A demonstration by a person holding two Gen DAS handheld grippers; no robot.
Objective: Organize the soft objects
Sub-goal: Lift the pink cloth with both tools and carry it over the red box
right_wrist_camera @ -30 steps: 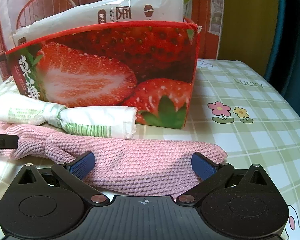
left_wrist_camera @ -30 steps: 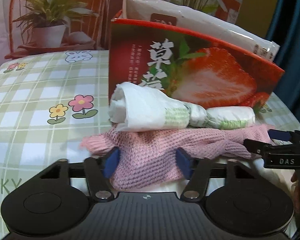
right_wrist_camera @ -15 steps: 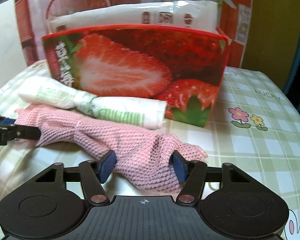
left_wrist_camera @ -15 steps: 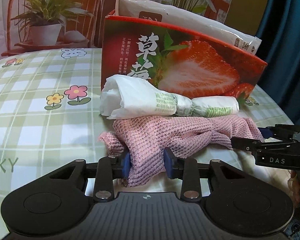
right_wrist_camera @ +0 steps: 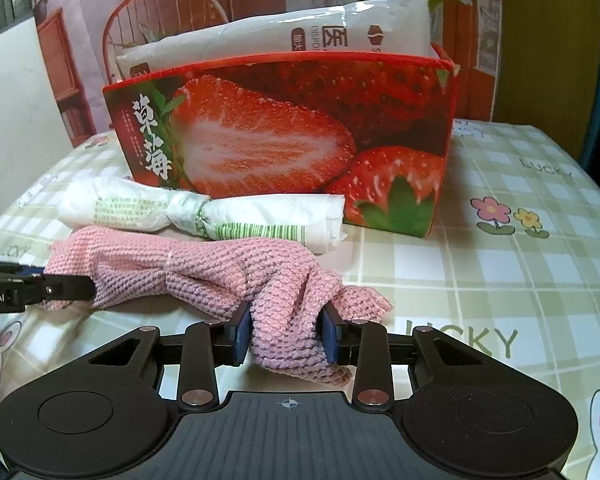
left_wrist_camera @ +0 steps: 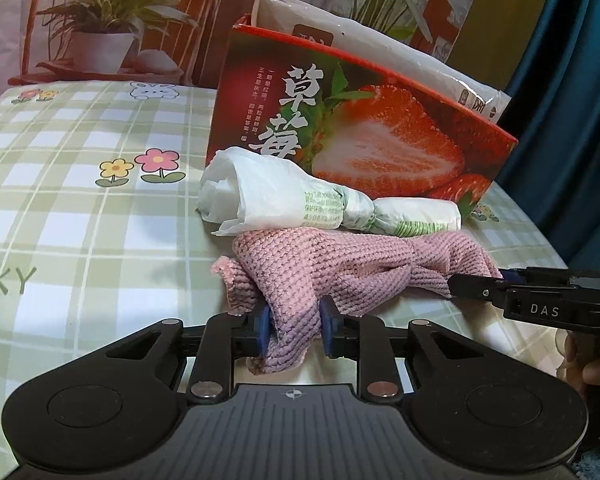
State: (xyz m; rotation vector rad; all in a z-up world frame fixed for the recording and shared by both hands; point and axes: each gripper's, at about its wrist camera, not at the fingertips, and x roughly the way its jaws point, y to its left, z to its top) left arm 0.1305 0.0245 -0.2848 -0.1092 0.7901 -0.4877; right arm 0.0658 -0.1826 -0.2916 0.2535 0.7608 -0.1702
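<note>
A pink knitted cloth point(left_wrist_camera: 340, 264) lies bunched on the checked tablecloth in front of a red strawberry box point(left_wrist_camera: 364, 128). My left gripper point(left_wrist_camera: 294, 330) is shut on the cloth's left end. My right gripper point(right_wrist_camera: 286, 332) is shut on its right end point(right_wrist_camera: 236, 268); it shows from the side in the left wrist view point(left_wrist_camera: 476, 286). A white twisted plastic bag point(left_wrist_camera: 300, 200) lies between the cloth and the box, also seen in the right wrist view point(right_wrist_camera: 204, 212). A white packet point(right_wrist_camera: 284, 40) sticks out of the box point(right_wrist_camera: 292, 128).
The table carries a green checked tablecloth point(left_wrist_camera: 80, 184) with flower and rabbit prints. A potted plant point(left_wrist_camera: 104, 44) stands behind the table's far left. A blue curtain point(left_wrist_camera: 572, 120) hangs at the right. The tablecloth stretches right of the box point(right_wrist_camera: 520, 200).
Both grippers have closed on the pink cloth, bunching its ends between the pads. The cloth has gathered narrower in front of the bag.
</note>
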